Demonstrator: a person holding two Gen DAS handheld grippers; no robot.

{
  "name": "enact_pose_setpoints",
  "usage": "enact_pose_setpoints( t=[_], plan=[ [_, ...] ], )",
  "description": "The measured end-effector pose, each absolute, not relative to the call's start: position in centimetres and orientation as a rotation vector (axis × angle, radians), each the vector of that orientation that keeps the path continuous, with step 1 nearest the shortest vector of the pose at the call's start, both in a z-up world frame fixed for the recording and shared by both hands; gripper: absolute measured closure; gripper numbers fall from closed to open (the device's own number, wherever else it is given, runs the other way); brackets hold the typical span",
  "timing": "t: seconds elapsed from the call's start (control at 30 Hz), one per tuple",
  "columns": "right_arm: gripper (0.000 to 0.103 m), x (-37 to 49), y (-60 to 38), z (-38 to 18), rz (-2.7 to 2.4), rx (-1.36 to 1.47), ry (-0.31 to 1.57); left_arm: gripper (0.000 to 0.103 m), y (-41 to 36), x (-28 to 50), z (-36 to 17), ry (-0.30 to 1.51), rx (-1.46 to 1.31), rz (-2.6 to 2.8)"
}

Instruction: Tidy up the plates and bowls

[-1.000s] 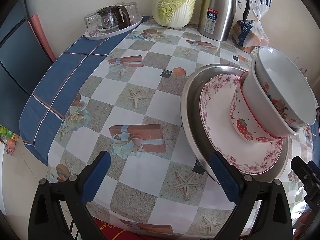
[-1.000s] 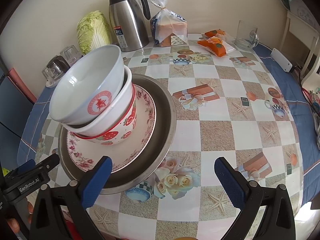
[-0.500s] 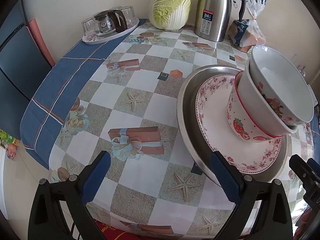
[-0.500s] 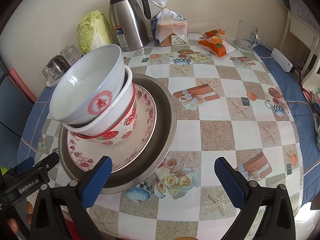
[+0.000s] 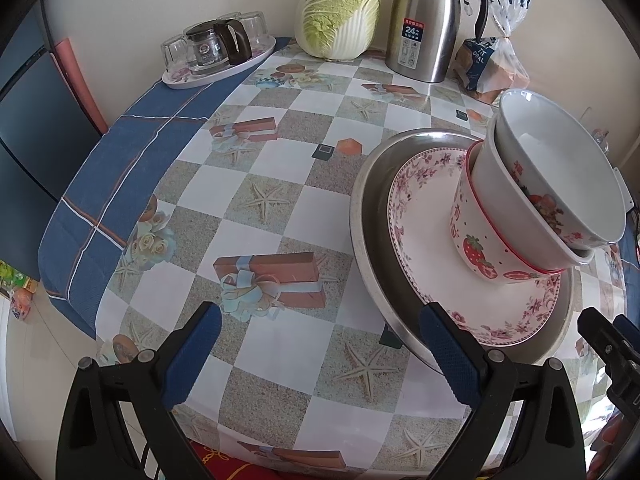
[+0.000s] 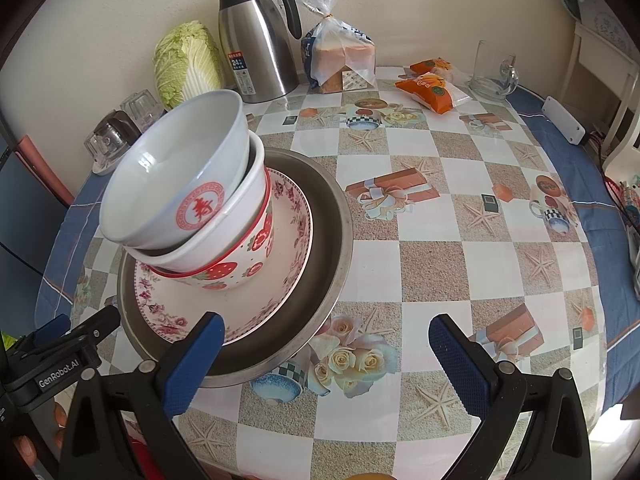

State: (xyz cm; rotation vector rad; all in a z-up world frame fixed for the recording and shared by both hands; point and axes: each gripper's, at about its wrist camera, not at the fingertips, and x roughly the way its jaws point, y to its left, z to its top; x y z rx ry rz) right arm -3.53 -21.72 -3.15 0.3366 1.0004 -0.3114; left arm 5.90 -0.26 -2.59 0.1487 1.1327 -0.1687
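Just ahead, stacked bowls [image 6: 192,216], between both gaping tongs [image 6: 320,360].

Home dining table [image 6: 440,264]: cabbage [image 5: 340,8], thermos [image 6: 256,40], bread [image 6: 340,60].

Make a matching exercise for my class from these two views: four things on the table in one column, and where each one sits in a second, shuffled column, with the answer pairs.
Things
1. strawberry bowl
2. floral plate
3. glass teapot
4. cabbage

Places
A. on the oval tray with the upturned glasses
B. directly on the floral plate, under the other bowls
C. against the wall, beside the steel thermos
D. inside the metal pan

Pairs: 1-B, 2-D, 3-A, 4-C
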Motion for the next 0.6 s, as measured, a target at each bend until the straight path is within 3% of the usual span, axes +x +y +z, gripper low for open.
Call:
enact_pose_setpoints(
  t=[0.6],
  plan=[
    [0.000, -3.61, -21.73, -3.02, -0.312, 0.337, 1.000, 0.003, -0.15, 5.42, -1.88, 1.099, 0.137, -0.179]
  ],
)
